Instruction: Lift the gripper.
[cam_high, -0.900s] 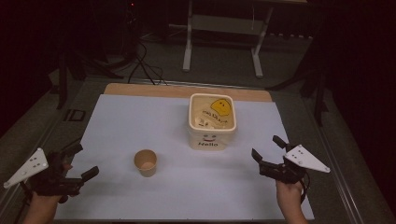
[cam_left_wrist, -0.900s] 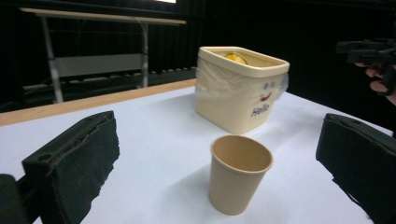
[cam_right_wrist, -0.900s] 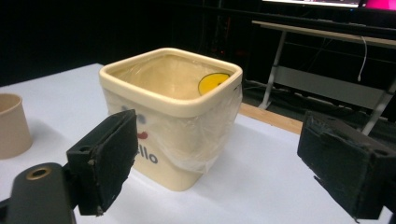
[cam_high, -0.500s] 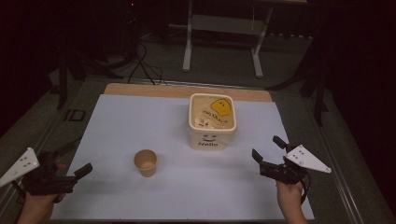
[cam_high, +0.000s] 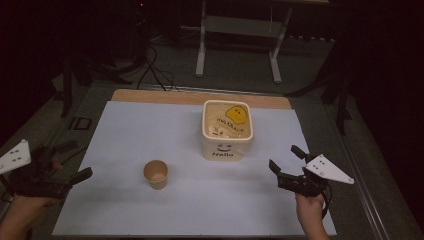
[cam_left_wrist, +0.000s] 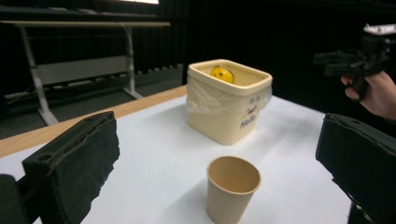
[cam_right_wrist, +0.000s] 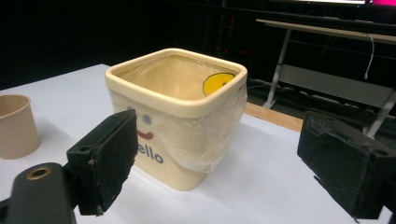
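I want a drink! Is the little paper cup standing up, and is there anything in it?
The paper cup stands upright on the table. What shows inside looks empty; its bottom stays hidden.

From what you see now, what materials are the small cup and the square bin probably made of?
The small cup: likely paper, matte tan, thin rolled rim. The square bin: apparently cream plastic, smooth with a thick rounded rim, lined with a thin clear film that wrinkles and overhangs.

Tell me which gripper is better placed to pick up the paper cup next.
Probably left. The left gripper is open, and the paper cup stands upright between its jaws in its own view. The right gripper faces the cream bin instead.
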